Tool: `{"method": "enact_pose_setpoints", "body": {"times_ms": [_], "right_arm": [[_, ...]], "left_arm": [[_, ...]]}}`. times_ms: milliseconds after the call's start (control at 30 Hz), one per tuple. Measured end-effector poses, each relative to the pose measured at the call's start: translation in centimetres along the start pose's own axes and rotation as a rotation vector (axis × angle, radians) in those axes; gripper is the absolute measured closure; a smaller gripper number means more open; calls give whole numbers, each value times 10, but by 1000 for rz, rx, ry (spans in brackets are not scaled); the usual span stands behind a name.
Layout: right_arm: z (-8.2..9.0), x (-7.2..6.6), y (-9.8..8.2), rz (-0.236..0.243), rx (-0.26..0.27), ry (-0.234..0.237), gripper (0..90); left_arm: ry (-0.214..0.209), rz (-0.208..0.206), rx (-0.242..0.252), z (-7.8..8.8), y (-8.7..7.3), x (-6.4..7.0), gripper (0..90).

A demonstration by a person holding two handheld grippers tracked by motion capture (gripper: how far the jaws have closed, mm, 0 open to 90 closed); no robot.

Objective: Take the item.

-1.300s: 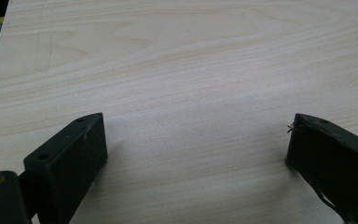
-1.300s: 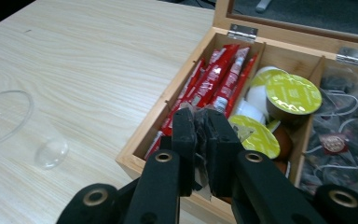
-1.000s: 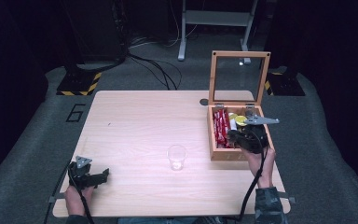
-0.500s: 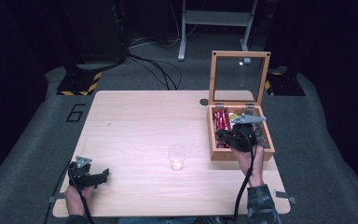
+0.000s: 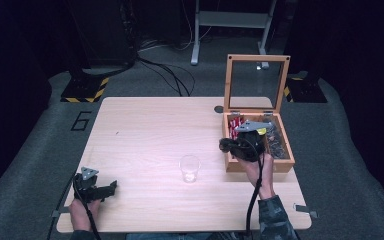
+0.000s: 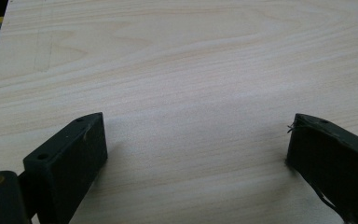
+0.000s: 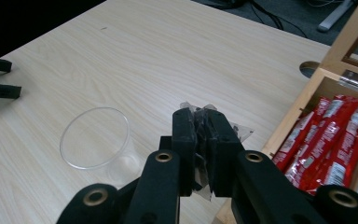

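Right gripper (image 7: 200,140) clenched on small clear crinkled packet (image 7: 235,130), mostly hidden between jaws, beside clear plastic cup (image 7: 95,140); left gripper (image 6: 196,149) released.

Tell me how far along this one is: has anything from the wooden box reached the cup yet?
Done: the wooden box is open, and the right gripper is shut on a small clear-wrapped packet beside it.
In hand: that packet, up above the table.
Left: the clear cup looks empty; it probably goes there. The left gripper rests open, apart.
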State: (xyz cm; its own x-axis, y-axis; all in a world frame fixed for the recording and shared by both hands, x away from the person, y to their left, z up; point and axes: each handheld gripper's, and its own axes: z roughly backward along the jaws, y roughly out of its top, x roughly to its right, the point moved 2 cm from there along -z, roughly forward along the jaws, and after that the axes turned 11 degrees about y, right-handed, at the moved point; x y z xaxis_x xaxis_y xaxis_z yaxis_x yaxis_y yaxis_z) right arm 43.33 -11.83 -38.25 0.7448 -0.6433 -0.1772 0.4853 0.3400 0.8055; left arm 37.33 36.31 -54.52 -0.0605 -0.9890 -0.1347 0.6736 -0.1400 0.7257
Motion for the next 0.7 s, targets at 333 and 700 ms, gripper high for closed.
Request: {"method": "enact_pose_setpoints", "body": {"times_ms": [333, 700], "right_arm": [[-15, -11, 8, 35, -26, 36, 838], [-27, -24, 13, 52, -51, 70, 838]], "left_arm": [[0, 0, 0, 0, 0, 0, 47], [2, 2, 7, 0, 0, 0, 48]]}}
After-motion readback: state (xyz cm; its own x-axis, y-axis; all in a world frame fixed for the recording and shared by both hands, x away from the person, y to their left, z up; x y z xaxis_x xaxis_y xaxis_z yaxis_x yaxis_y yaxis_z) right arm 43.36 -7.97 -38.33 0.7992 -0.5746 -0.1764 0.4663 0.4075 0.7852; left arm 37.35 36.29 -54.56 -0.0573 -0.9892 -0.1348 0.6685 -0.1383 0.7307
